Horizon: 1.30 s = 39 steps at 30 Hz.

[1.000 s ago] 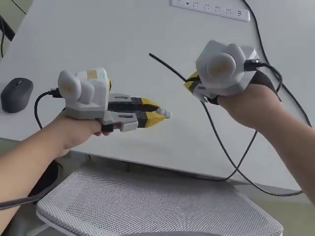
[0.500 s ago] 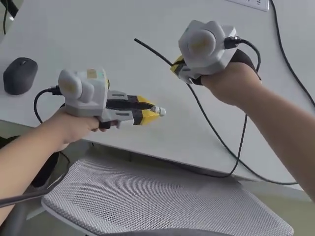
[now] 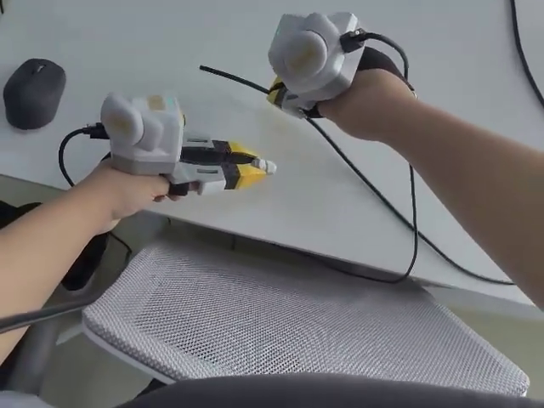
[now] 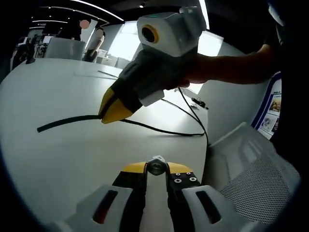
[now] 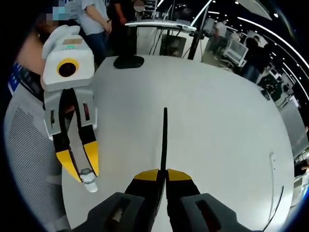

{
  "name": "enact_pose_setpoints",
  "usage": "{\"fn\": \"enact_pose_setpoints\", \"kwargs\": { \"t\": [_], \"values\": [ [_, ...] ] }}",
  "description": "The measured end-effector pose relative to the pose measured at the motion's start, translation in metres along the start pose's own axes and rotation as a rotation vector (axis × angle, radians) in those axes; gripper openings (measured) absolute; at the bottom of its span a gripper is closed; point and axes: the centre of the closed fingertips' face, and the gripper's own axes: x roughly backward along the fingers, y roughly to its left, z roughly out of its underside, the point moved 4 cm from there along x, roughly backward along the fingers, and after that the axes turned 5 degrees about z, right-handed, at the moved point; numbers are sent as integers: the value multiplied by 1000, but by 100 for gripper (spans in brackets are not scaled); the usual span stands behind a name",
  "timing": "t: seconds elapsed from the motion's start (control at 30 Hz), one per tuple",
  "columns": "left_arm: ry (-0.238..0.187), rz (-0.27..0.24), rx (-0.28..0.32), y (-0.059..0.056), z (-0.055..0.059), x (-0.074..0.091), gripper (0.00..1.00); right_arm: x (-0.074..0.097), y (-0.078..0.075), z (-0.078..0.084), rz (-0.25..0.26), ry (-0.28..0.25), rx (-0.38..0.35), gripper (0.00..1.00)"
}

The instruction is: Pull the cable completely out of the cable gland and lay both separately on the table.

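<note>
cable gland (image 3: 266, 166): a small pale grey fitting, pinched at the very tips of the left gripper's jaws. It is held in the air above the near edge of the table, not resting on it.
cable (image 3: 234, 78): thin and black, fully clear of the cable gland. Its free end sticks out straight past the right gripper's jaw tips. The rest trails back from that gripper across the table and drops over the near edge in a loop.
gland and cable: apart, not touching. In the left gripper view the cable (image 4: 67, 122) runs across well beyond the gland (image 4: 156, 166).
left gripper (image 3: 257, 168): jaws closed on the cable gland, held roughly level. In the right gripper view it comes in from the left, with the gland (image 5: 88, 184) at its yellow tips.
right gripper (image 3: 277, 92): jaws clamped on the cable, the yellow tips meeting around it. It is held over the table, farther in than the left gripper.
table (image 3: 153, 34): white and plain.
mouse (image 3: 34, 81): dark, on the table at the far left.
chair (image 3: 280, 323): grey mesh seat, below the table's near edge.
</note>
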Motion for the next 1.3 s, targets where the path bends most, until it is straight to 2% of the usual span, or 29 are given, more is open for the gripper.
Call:
{"fn": "enact_pose_setpoints", "kwargs": {
  "t": [0.17, 0.43, 0.77, 1.03, 1.13, 1.3],
  "values": [
    [7, -25, 20, 9, 8, -4, 15, -6, 3, 2, -12, 13, 2, 0],
    [6, -34, 19, 12, 8, -2, 15, -6, 3, 1, -12, 13, 5, 0],
    [20, -56, -9, 11, 8, -1, 16, -8, 6, 1, -7, 16, 21, 0],
    [56, -73, -62, 9, 8, 1, 16, -8, 7, 3, -7, 17, 15, 0],
    [56, -74, -58, 9, 8, 1, 16, -9, 8, 3, -5, 17, 15, 0],
    [71, -94, -85, 9, 9, 2, 16, -8, 9, 5, -2, 17, 14, 0]
  ]
}}
